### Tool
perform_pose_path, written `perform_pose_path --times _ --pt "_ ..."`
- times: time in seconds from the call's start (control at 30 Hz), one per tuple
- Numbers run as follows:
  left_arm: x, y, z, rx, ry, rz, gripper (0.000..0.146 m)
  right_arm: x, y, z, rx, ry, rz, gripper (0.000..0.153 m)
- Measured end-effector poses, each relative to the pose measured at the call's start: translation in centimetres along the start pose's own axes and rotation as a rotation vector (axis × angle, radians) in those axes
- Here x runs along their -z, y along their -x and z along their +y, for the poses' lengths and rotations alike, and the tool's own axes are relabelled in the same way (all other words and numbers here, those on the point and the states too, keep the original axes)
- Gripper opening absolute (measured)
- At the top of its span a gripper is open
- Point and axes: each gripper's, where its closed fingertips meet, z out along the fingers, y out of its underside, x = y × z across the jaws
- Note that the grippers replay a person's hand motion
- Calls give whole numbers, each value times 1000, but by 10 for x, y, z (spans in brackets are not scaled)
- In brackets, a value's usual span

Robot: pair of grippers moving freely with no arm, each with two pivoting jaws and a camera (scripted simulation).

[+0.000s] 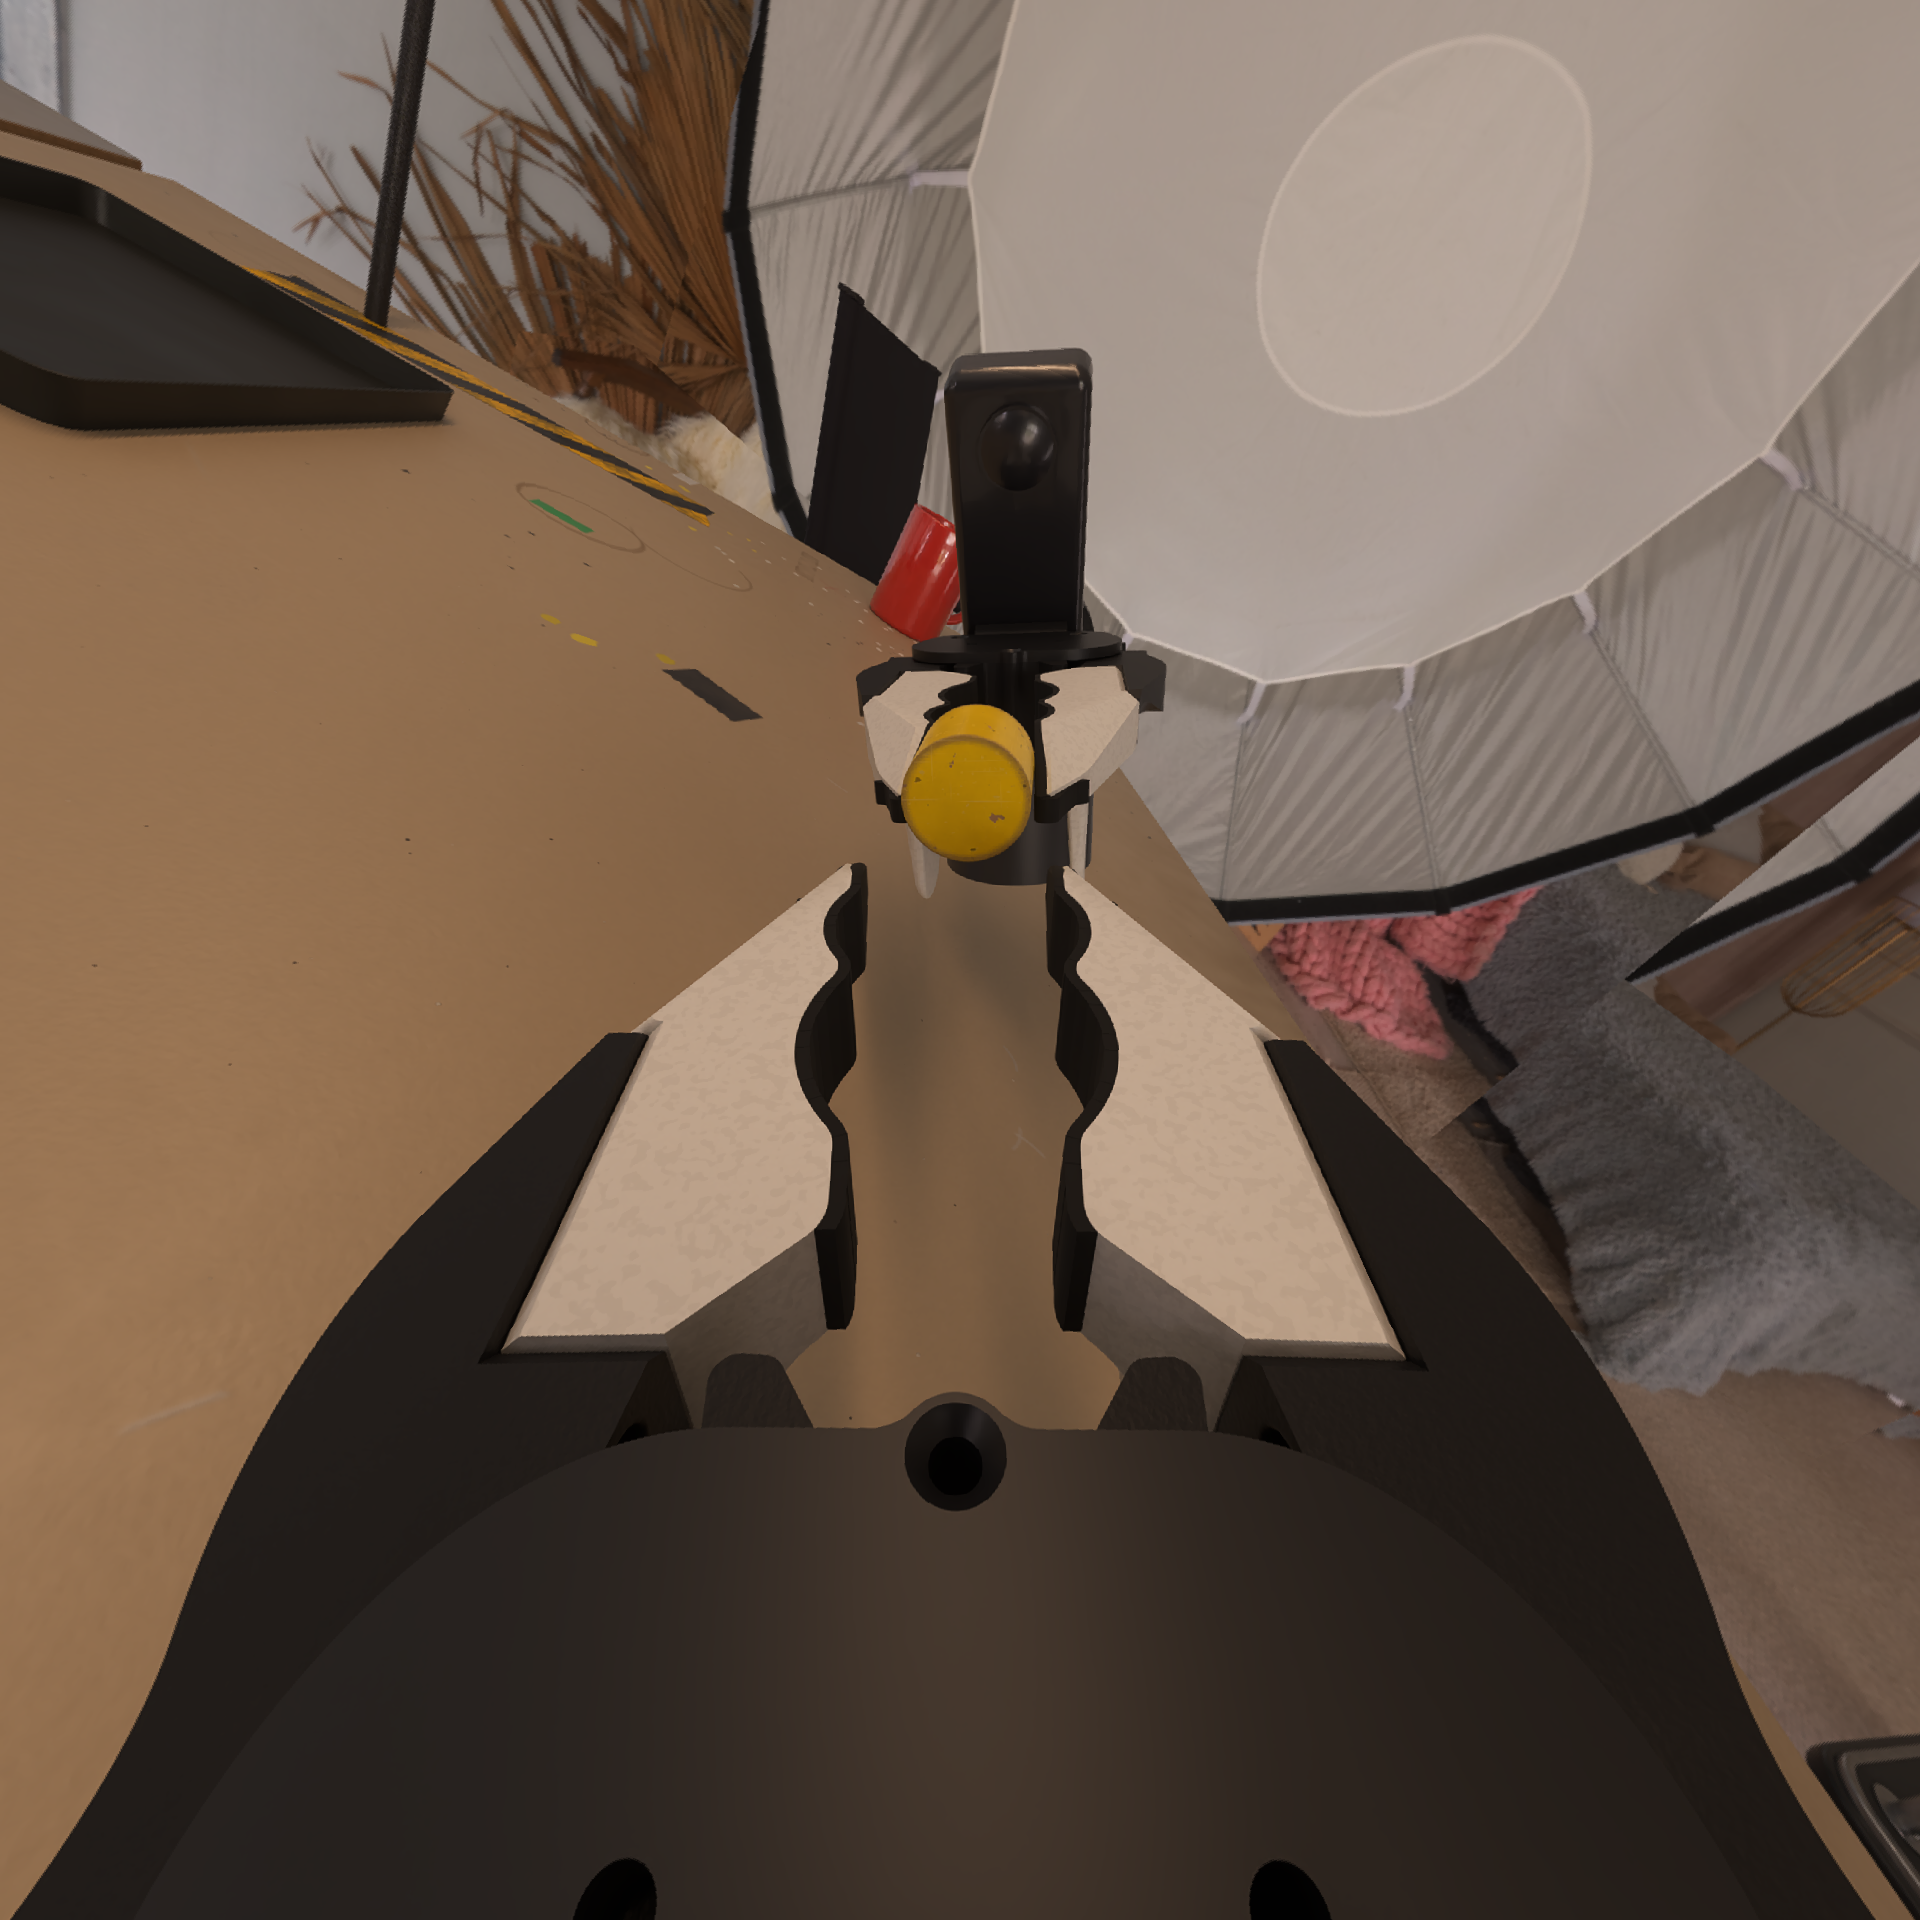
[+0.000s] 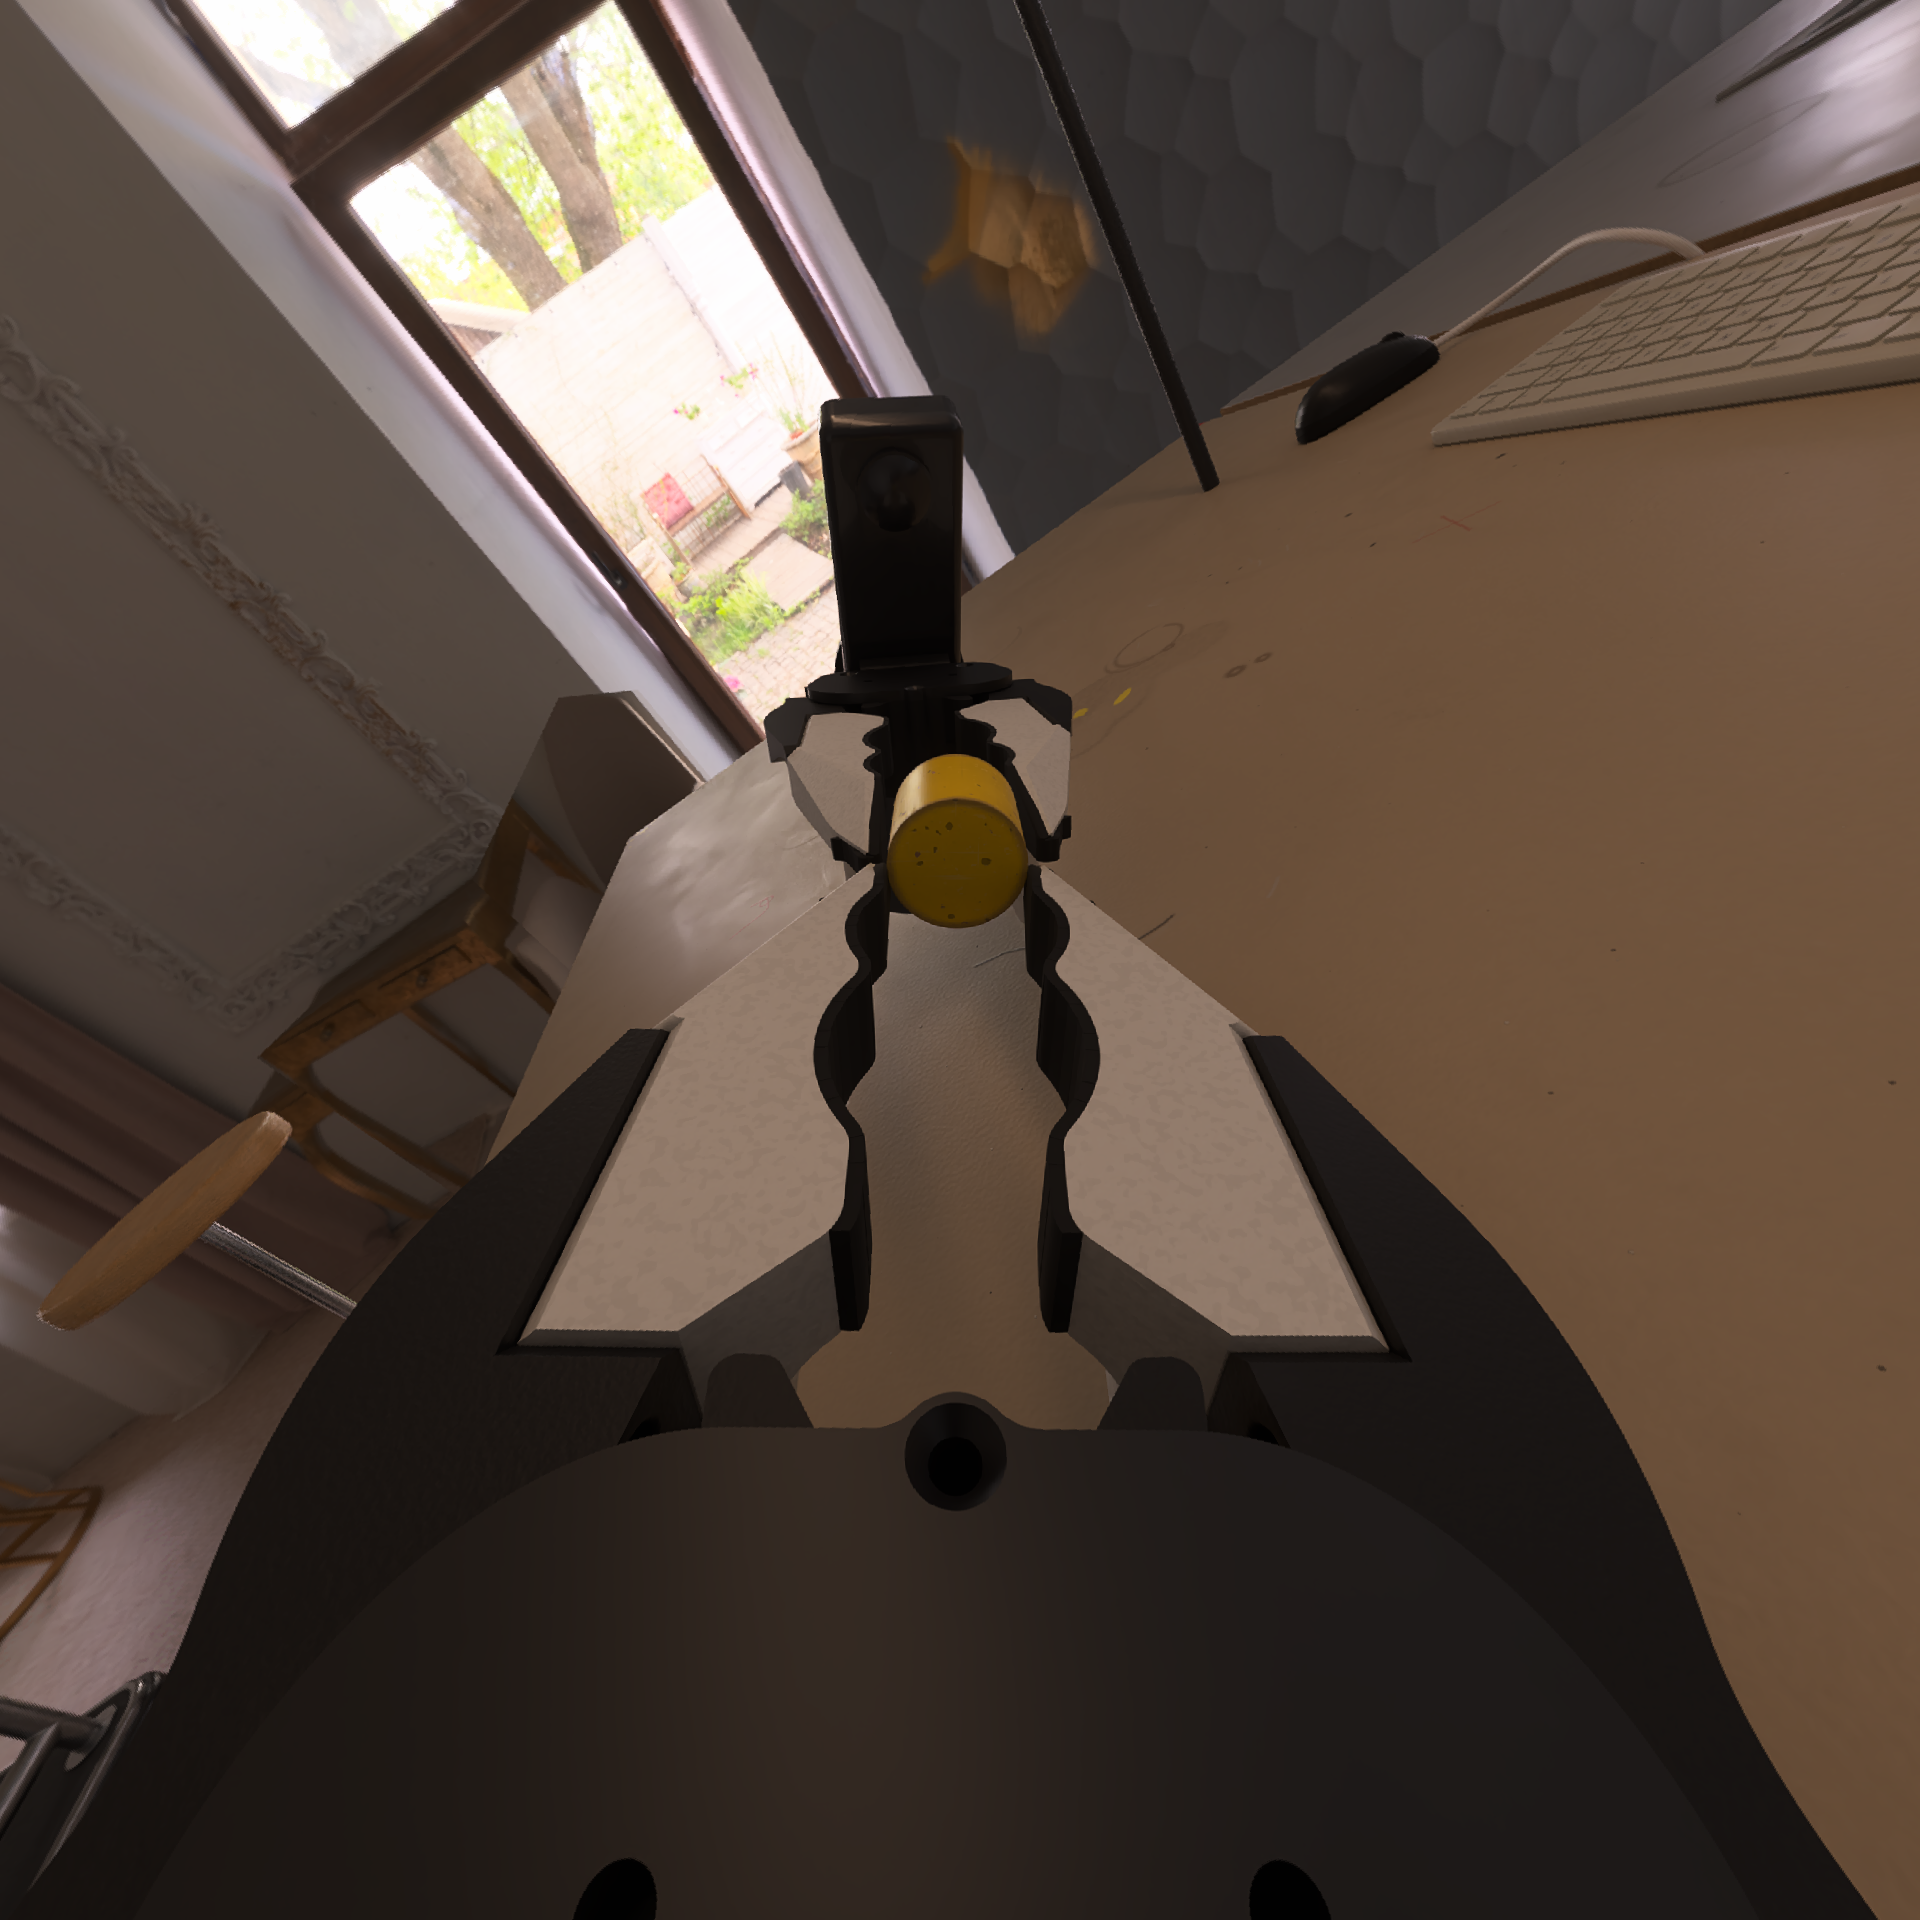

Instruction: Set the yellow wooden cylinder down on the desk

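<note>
R gripper (image 2: 951,883) fingers pinch yellow wooden cylinder (image 2: 956,842) by tips, above desk (image 2: 1455,831), prob. for setdown; L gripper (image 1: 958,873) fingers spread, empty.

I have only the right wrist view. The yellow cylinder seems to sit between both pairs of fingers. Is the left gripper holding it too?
Observer: No. In the left wrist view the left gripper is open, and the yellow cylinder sits beyond its fingertips. Only the right gripper grips it.
Operator: Is something behind my gripper?
Observer: Yes, a red mug is on the desk just behind it.
</note>
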Motion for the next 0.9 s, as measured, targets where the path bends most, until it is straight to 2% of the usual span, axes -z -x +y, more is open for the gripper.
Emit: perform_pose_path --times 0.9 --pt "1 -1 -1 17 -9 9 32 -1 -1 3 27 20 26 26"
